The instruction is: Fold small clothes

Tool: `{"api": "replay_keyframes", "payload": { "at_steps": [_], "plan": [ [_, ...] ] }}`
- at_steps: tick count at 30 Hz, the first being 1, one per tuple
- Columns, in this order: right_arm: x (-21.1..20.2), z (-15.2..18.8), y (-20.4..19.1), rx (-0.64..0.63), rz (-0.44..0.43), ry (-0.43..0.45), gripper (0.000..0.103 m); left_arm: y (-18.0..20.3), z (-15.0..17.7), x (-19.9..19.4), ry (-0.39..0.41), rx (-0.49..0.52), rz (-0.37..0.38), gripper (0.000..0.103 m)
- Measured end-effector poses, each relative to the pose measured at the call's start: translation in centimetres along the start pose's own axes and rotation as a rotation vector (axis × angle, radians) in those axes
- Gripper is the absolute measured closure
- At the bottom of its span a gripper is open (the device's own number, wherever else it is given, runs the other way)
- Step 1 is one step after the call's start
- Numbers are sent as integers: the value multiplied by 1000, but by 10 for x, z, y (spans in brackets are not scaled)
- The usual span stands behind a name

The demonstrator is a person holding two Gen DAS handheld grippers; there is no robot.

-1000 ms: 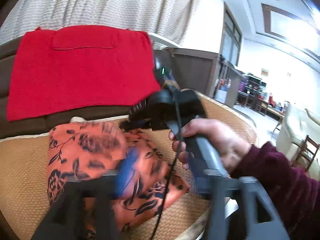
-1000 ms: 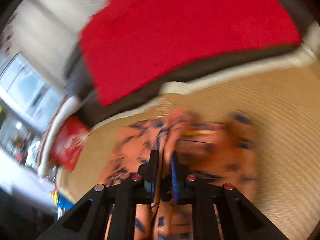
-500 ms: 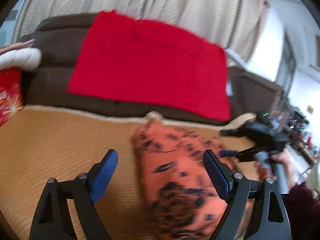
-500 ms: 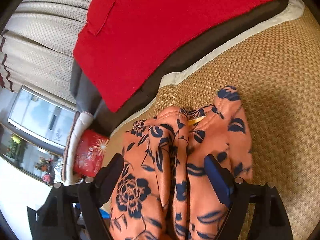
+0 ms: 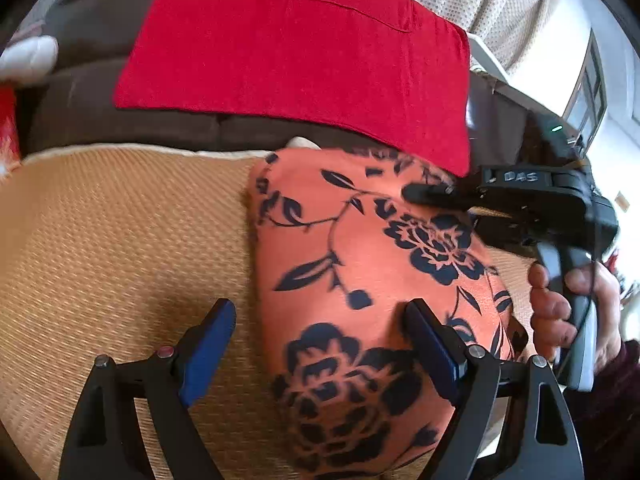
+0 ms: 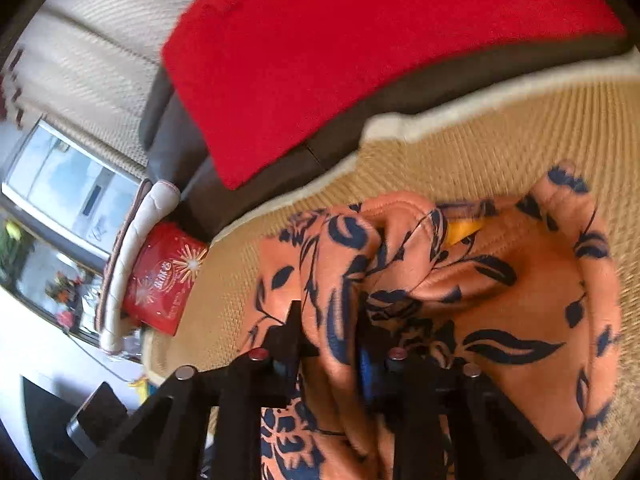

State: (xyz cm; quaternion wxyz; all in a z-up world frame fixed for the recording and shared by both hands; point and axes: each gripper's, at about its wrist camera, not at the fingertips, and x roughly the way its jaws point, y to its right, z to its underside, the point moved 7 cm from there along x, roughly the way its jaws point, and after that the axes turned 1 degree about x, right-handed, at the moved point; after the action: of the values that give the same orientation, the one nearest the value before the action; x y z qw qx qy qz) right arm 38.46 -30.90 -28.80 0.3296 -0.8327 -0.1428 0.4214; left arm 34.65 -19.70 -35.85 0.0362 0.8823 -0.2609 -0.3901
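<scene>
An orange garment with a dark floral print [image 5: 360, 280] lies folded on the woven tan seat mat [image 5: 120, 240]. My left gripper [image 5: 320, 344] is open just above the garment's near end, its blue pads [image 5: 208, 348] apart, one over the mat and one over the cloth. My right gripper [image 6: 332, 344] is shut on a bunched fold of the garment [image 6: 460, 280]; cloth hides its pads. It also shows in the left wrist view [image 5: 432, 194], reaching onto the garment's far right edge.
A red cloth [image 5: 300, 48] hangs over the brown sofa back [image 5: 100, 120] behind the mat. A red box [image 6: 164, 276] and a white cushion [image 6: 132, 240] sit at the mat's left end. Curtains and a window are behind.
My right gripper, open over the garment half a second ago, has shut on a fold of it. My left gripper, still open, has come closer to the garment.
</scene>
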Motion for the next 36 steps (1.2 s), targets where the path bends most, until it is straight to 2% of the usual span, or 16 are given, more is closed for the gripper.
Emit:
{"api": "replay_keyframes", "payload": {
  "at_steps": [5, 7, 13, 16, 17, 20, 21, 24, 26, 28, 30, 32, 34, 35, 36],
  "plan": [
    [-41, 0, -41, -127, 14, 146, 86, 28, 0, 5, 18, 19, 85, 16],
    [-55, 3, -43, -151, 41, 182, 86, 48, 1, 8, 46, 63, 76, 16],
    [-94, 2, -9, -115, 142, 262, 86, 119, 8, 18, 67, 210, 110, 16],
    [-100, -2, 29, -52, 224, 267, 87, 144, 13, 30, 47, 272, 112, 16],
    [-94, -2, 45, -25, 251, 237, 87, 147, 14, 33, 38, 276, 108, 16],
    [-69, 1, 87, 57, 272, 141, 86, 146, 7, 28, 27, 248, 153, 16],
    [-61, 2, 92, 70, 267, 116, 83, 140, 3, 20, 36, 235, 167, 16],
    [-64, -4, 91, 108, 258, 127, 79, 119, -10, -7, 122, 236, 119, 15],
    [-78, -9, 86, 147, 248, 167, 79, 97, -13, -19, 156, 213, 73, 15],
    [-95, -15, 73, 133, 258, 253, 79, 74, -13, -24, 158, 182, 18, 15],
    [-109, -21, 51, 63, 249, 345, 79, 60, -9, -15, 132, 171, -38, 15],
    [-107, -20, 25, -16, 210, 365, 78, 53, -3, -3, 82, 180, -88, 15],
    [-87, -17, 15, -62, 211, 305, 67, 54, 3, 11, 14, 205, -123, 14],
    [-64, -14, 22, -55, 261, 225, 43, 54, 8, 17, -8, 205, -132, 14],
    [-45, -10, 34, -26, 307, 148, 34, 54, 11, 20, -21, 197, -129, 14]
  ]
}}
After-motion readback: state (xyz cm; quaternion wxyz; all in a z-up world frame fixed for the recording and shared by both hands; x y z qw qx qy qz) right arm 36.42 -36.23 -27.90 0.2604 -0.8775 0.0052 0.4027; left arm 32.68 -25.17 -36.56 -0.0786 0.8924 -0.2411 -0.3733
